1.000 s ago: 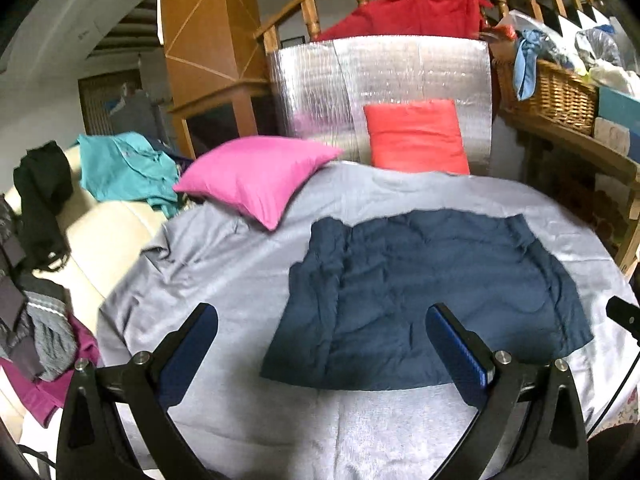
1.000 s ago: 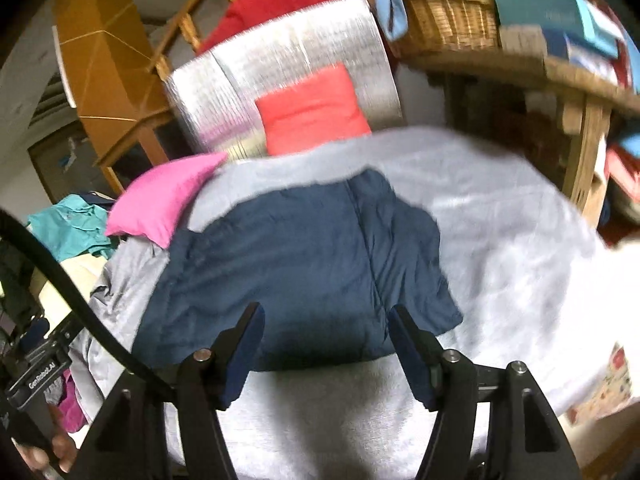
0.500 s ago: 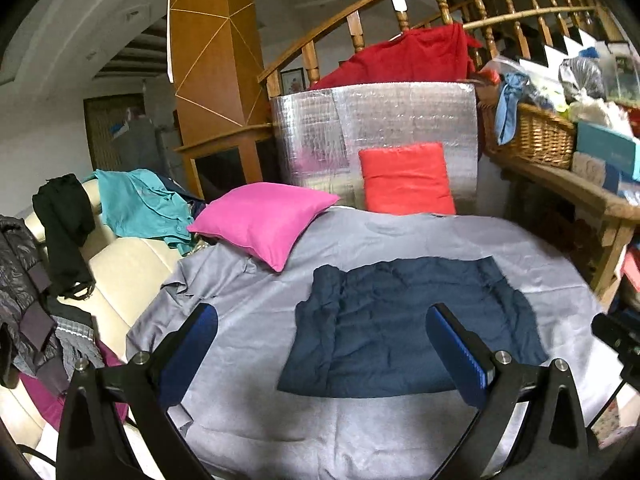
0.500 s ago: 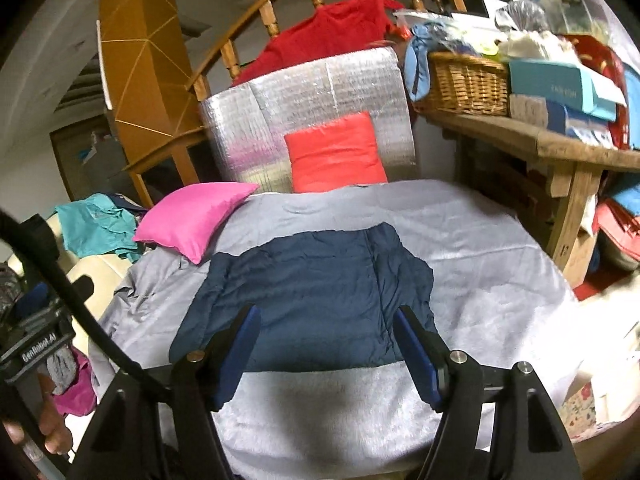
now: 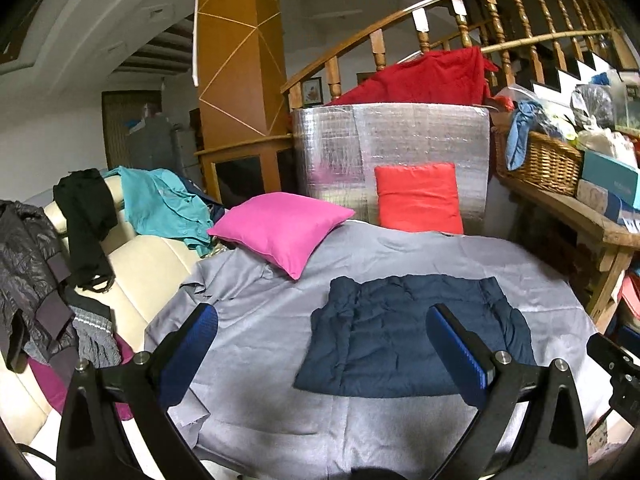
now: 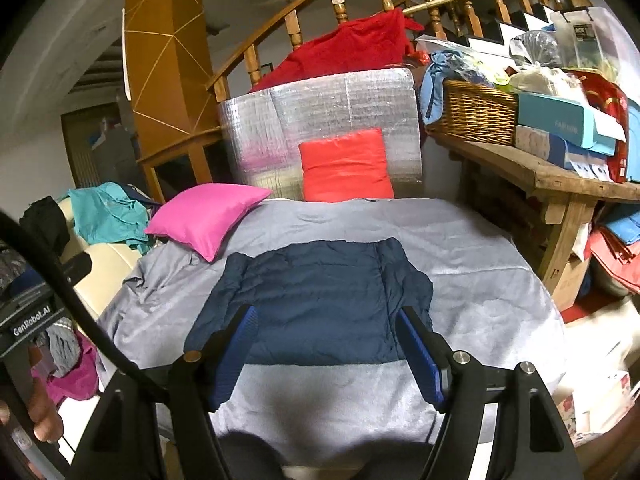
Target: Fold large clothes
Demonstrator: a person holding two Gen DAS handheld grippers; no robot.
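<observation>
A dark navy padded garment [image 5: 404,332] lies folded into a flat rectangle on the grey bed cover [image 5: 260,332]; it also shows in the right wrist view [image 6: 320,300]. My left gripper [image 5: 322,344] is open and empty, held back above the cover's near edge, apart from the garment. My right gripper [image 6: 330,350] is open and empty, held above the garment's near edge without touching it. The grey cover [image 6: 480,292] shows around the garment.
A pink pillow [image 5: 280,232] and a red pillow [image 5: 418,198] lie at the bed's far end before a silver foil panel [image 5: 400,148]. Clothes are piled on a cream sofa [image 5: 132,256] at left. A wooden shelf [image 6: 532,172] with a wicker basket [image 6: 476,114] stands right.
Both grippers have pulled back and up from the navy garment, which now looks smaller and farther. The garment has not moved. Both stay open.
</observation>
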